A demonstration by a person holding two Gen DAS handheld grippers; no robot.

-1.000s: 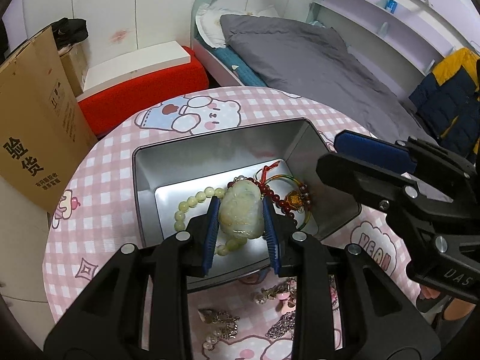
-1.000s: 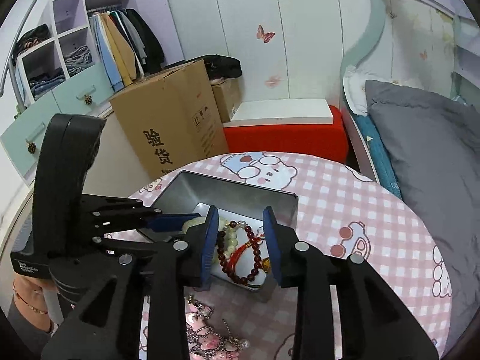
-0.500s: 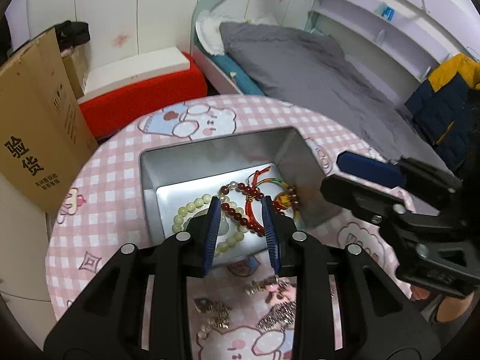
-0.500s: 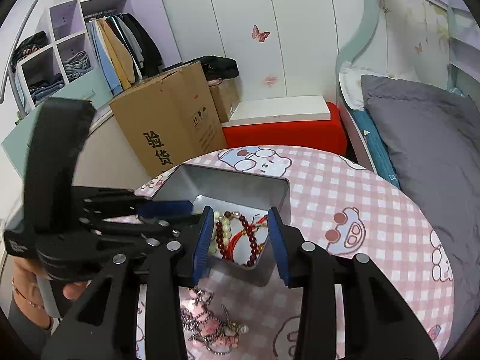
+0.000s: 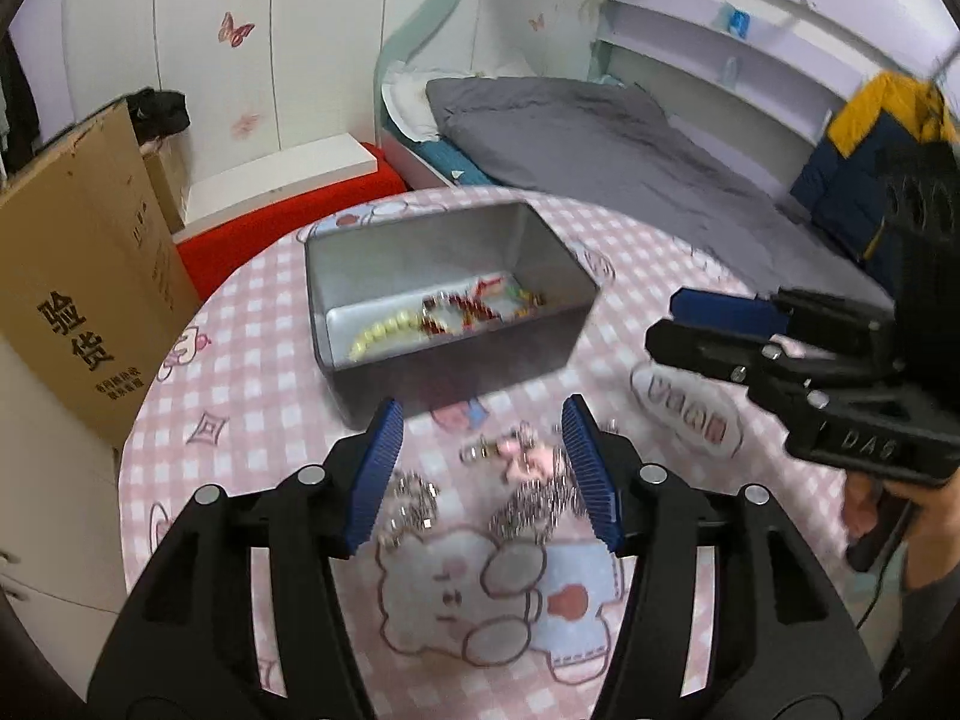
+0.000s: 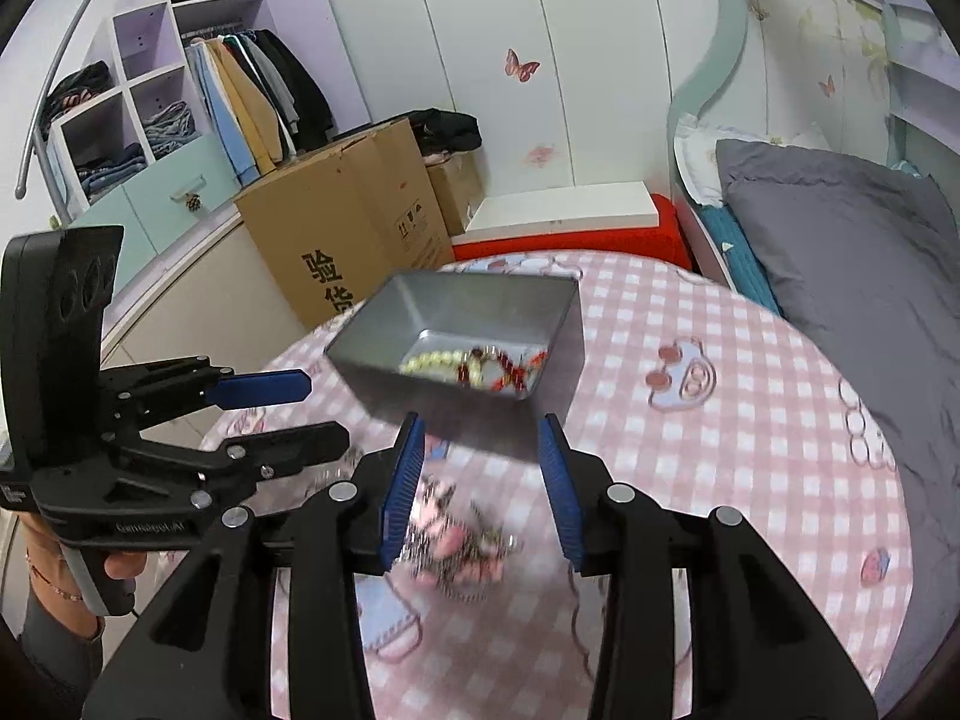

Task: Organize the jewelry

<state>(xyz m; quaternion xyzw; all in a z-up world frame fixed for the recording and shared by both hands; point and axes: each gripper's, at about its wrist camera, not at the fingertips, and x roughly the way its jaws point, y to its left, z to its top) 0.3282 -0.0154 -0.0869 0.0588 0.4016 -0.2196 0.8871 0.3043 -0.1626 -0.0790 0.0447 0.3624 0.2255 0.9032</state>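
both the left gripper [image 5: 480,471] and right gripper [image 6: 483,483] hang spread wide and empty above the blurry silver-pink loose jewelry pile [image 6: 459,540] on the pink checked tablecloth [image 6: 690,456], likely lining up another pick for the grey rectangular metal tin [image 5: 420,252] holding bead bracelets [image 5: 444,315].

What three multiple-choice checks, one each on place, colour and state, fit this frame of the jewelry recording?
1. Where do the pale green bead bracelet and dark red bead bracelet lie?
A. in the grey metal tin
B. on the bed
C. in a tool

2. What colour are the tool pads?
A. red
B. blue
C. white

3. How is the left tool?
A. shut on beads
B. open, empty
C. out of view

A: both lie on the tin floor. B: the pads are blue. B: its jaws stand apart over the loose silver-pink jewelry.
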